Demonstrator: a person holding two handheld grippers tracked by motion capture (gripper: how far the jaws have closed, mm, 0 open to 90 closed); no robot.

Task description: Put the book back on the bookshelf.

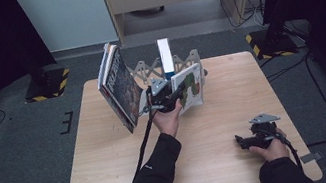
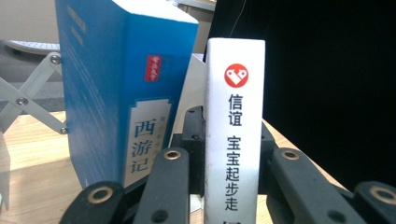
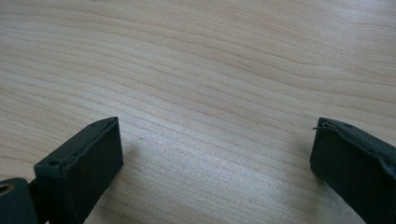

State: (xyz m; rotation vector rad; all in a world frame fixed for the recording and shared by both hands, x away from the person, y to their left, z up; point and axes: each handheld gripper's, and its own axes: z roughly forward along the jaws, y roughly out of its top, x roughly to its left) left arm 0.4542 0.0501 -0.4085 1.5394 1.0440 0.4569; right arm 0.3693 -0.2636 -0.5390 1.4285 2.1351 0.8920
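Stack of thin glossy picture books (image 1: 117, 87) is leaned against the left end of the grey scissor-lattice metal book rack (image 1: 147, 70), kept tilted by its own weight. Thick blue hardback with a white spine label (image 2: 123, 84) is stood upright in the rack, behind the held book. White-spined, rigid board book (image 2: 235, 126) is clamped by its spine between the jaws of the left gripper (image 1: 164, 97), held upright at the rack, likely for slotting in. Right gripper (image 1: 253, 139) is parked low over the pale matte wood-grain table (image 3: 210, 60), jaws apart, nothing between.
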